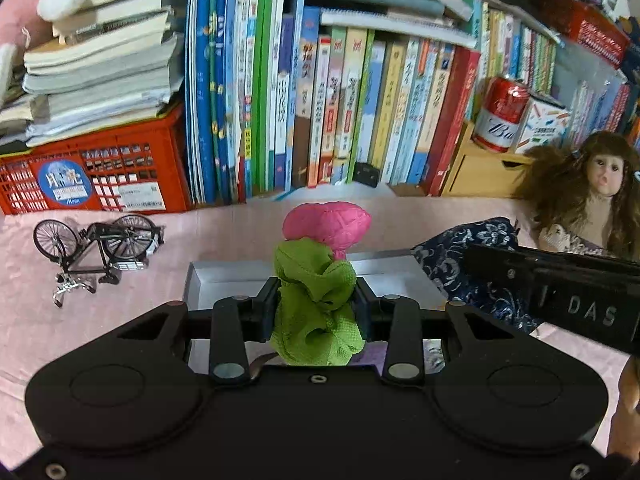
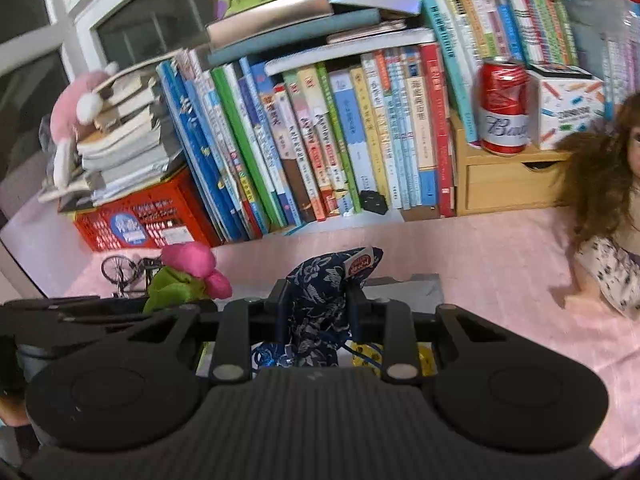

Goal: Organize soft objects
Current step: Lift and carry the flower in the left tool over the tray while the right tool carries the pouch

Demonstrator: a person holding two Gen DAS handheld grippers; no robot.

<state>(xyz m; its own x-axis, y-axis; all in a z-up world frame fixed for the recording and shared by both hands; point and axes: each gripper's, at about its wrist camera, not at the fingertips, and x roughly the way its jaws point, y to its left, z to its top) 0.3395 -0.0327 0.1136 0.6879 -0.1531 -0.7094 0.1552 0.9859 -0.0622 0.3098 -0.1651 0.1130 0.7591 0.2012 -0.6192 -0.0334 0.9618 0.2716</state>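
Observation:
My left gripper (image 1: 318, 300) is shut on a soft green-and-pink cloth flower (image 1: 320, 280), gripping its green part with the pink head pointing away. It also shows in the right wrist view (image 2: 188, 272). My right gripper (image 2: 318, 300) is shut on a navy floral cloth pouch (image 2: 320, 300) with an orange label; the pouch also shows in the left wrist view (image 1: 476, 256). Both are held above a silver-grey box (image 1: 224, 280) on the pink tablecloth (image 1: 120, 320). The box's rim shows in the right wrist view (image 2: 404, 284), with small colourful items inside.
A model bicycle (image 1: 100, 248) lies at the left. A red crate (image 1: 96, 176) with stacked books, a row of upright books (image 1: 320, 112), a wooden drawer unit (image 2: 508, 184) with a red can (image 2: 502, 104) and a doll (image 1: 592, 200) line the back.

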